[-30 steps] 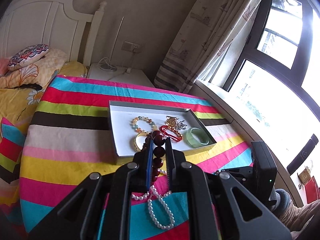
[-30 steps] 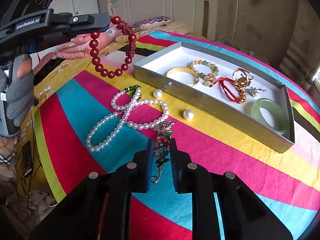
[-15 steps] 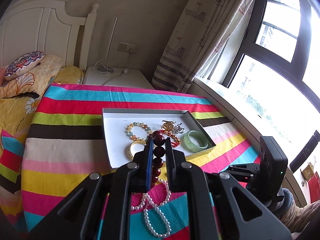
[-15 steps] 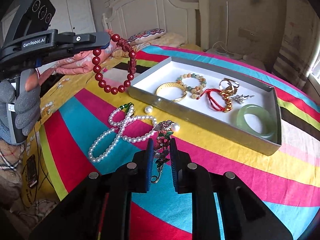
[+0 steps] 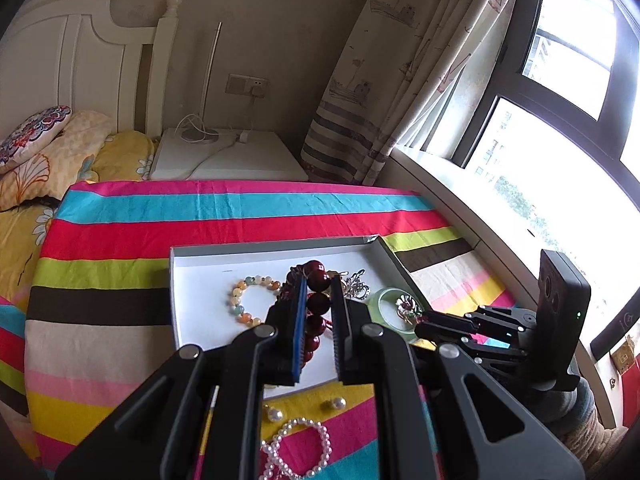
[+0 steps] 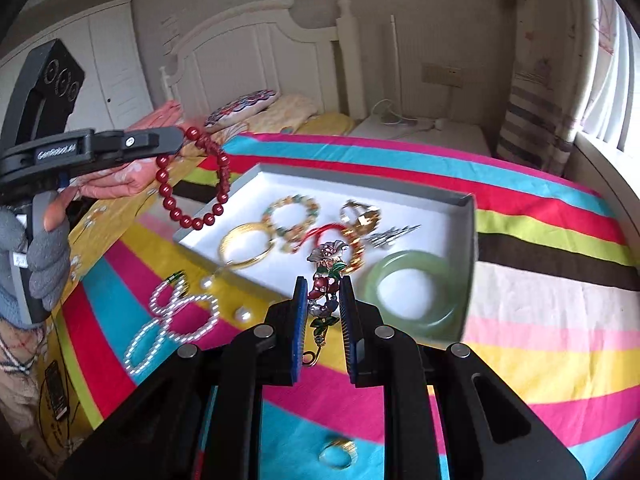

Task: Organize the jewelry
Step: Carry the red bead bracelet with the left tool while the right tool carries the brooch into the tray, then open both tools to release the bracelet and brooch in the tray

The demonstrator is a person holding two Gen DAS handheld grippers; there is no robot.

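A grey tray with a white floor sits on the striped cloth and holds several bracelets, among them a green jade bangle and a gold bangle. My left gripper is shut on a dark red bead bracelet, which hangs over the tray's near left corner in the right wrist view. My right gripper is shut on a flower-pattern metal bracelet above the tray's near edge. A pearl necklace and loose pearls lie on the cloth in front of the tray.
A gold ring lies on the cloth close to my right gripper. A bed with pillows stands to the left, a white nightstand behind the table, and a window sill to the right.
Both grippers have moved forward with their bracelets and now hang over the tray. The pearl necklace has stayed on the cloth.
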